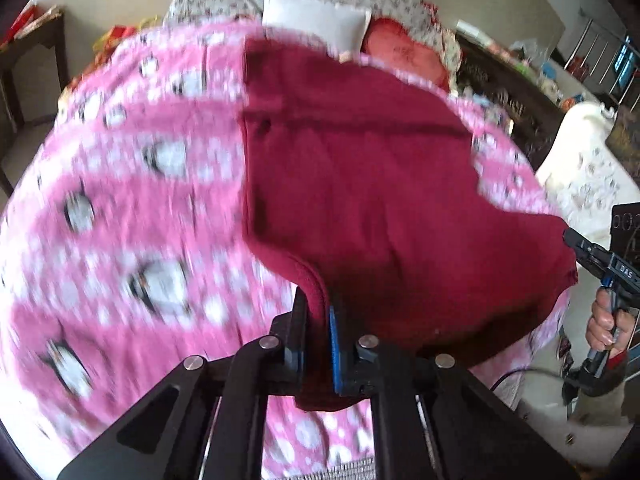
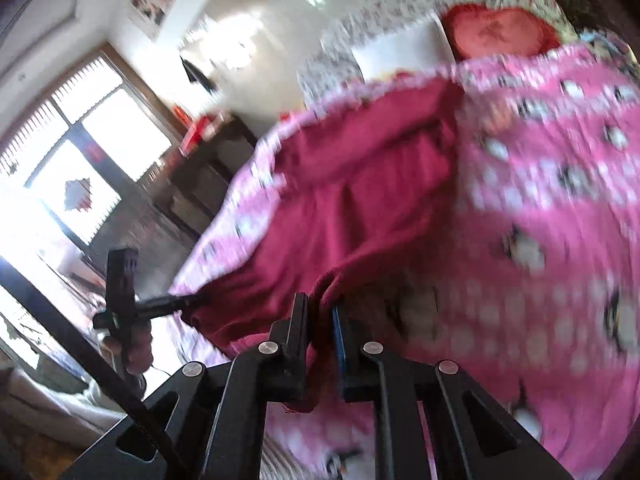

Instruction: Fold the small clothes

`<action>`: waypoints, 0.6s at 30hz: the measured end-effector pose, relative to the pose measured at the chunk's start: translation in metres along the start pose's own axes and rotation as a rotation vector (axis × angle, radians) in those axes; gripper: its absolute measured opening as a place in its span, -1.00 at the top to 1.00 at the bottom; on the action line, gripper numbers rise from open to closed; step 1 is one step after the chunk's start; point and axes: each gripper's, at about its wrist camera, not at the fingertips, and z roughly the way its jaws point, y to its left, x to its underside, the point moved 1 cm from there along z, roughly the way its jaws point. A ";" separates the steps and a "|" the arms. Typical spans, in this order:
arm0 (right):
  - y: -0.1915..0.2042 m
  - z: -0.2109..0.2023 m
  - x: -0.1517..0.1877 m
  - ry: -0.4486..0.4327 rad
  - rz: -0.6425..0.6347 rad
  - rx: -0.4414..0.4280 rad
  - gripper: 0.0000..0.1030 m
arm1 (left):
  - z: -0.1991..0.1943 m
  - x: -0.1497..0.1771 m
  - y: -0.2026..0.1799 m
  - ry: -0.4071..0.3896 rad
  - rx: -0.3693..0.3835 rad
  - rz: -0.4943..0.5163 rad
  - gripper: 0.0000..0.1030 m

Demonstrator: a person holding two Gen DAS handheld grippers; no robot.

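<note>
A dark red garment (image 1: 360, 184) lies on a pink patterned bed cover (image 1: 140, 200), with its near edge lifted off the cover. In the left wrist view my left gripper (image 1: 318, 312) is shut on the garment's near hem, and cloth hangs down between its pads. The right gripper (image 1: 572, 240) pinches the garment's right corner, with a person's hand (image 1: 604, 324) on its handle. In the right wrist view my right gripper (image 2: 320, 312) is shut on a bunched edge of the garment (image 2: 352, 208). The left gripper (image 2: 190, 302) holds the far corner there. The cloth sags between the two grips.
A white pillow (image 1: 316, 20) and a red cushion (image 1: 404, 52) lie at the head of the bed. Dark wooden furniture (image 1: 508, 92) and a white sofa (image 1: 588, 184) stand to the right. A bright window (image 2: 80, 152) shows in the right wrist view. Both views are blurred.
</note>
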 end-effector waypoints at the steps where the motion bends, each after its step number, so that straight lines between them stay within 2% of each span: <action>1: 0.000 0.000 -0.010 -0.025 -0.005 -0.004 0.77 | -0.003 -0.011 -0.001 -0.016 -0.002 0.000 0.83; 5: -0.008 0.013 -0.066 -0.105 0.000 0.012 0.78 | -0.009 -0.071 0.005 -0.094 -0.028 -0.019 0.83; 10: -0.030 0.044 -0.136 -0.148 0.030 0.047 0.78 | 0.007 -0.153 0.011 -0.122 -0.046 -0.050 0.83; 13: -0.049 0.070 -0.176 -0.156 0.049 0.112 0.78 | 0.033 -0.204 0.016 -0.140 -0.103 -0.071 0.83; 18: -0.107 0.125 -0.225 -0.153 0.167 0.194 0.78 | 0.102 -0.261 0.039 -0.106 -0.173 -0.157 0.83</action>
